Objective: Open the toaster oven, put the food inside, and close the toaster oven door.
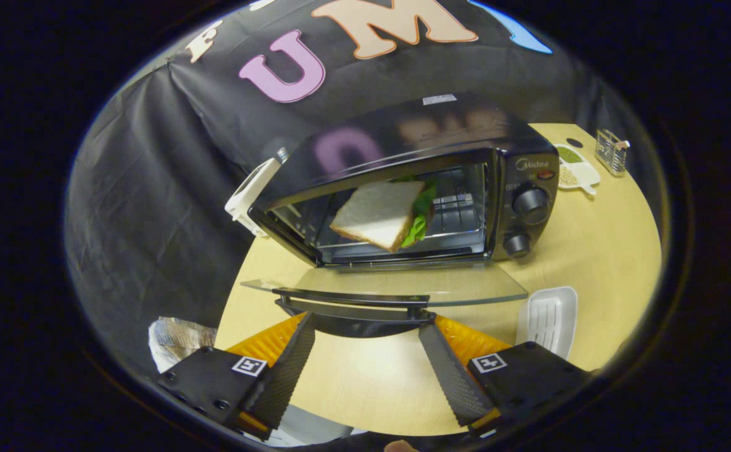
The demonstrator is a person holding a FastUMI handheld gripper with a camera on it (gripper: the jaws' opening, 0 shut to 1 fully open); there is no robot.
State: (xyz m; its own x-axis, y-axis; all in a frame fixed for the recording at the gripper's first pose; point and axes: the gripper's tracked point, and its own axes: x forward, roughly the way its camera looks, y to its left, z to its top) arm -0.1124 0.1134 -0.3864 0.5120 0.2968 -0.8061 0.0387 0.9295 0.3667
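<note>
A black toaster oven (416, 163) stands on the round wooden table (610, 245) with its glass door (390, 285) folded down flat. A sandwich (381, 213) of white bread with green lettuce lies inside on the rack. My gripper (365, 328) is open, its fingertips just under the door's dark handle (353, 300), one on each side of the handle's middle. Nothing is held between the fingers.
A white ridged tray (547, 320) lies on the table right of the fingers. Behind the oven on the right are a white dish with grains (576, 169) and a small clear holder (613, 150). Crumpled foil (177, 339) sits at the left, a white object (252, 191) beside the oven.
</note>
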